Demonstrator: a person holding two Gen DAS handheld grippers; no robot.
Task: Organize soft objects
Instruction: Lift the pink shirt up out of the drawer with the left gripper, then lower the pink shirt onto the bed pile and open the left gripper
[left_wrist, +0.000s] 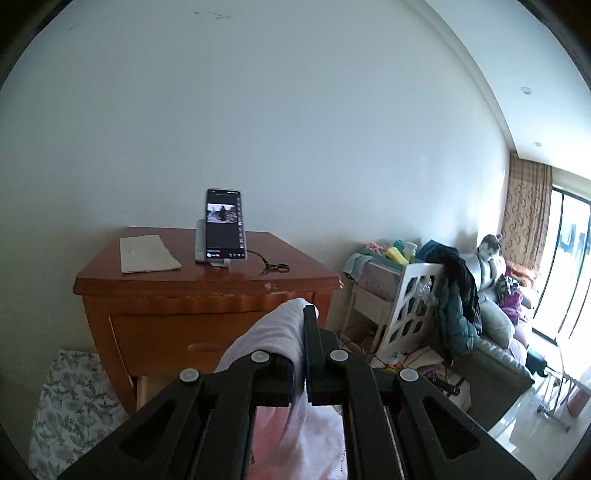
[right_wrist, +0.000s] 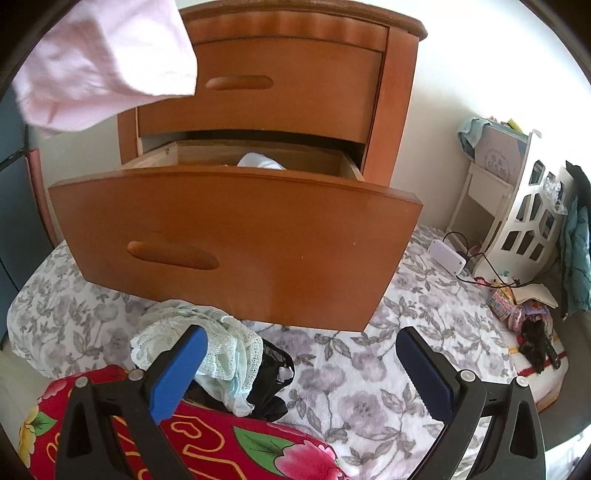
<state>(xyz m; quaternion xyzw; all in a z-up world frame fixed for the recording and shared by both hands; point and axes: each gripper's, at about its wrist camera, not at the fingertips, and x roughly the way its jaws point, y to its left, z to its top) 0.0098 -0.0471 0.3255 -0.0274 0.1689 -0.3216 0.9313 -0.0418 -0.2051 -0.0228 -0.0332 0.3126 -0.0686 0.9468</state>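
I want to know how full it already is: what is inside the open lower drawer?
A white cloth shows above the front of the open lower drawer. That front panel hides the rest of the inside.

We see a phone (left_wrist: 224, 225) propped upright on its stand, beside a folded paper (left_wrist: 147, 254). A dark jacket (left_wrist: 458, 295) drapes over a white rack (left_wrist: 410, 306).

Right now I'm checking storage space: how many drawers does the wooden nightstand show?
2. The upper drawer is closed; the lower drawer is pulled out above the floral bedding, with something white inside. None shows below it, though its front may hide more.
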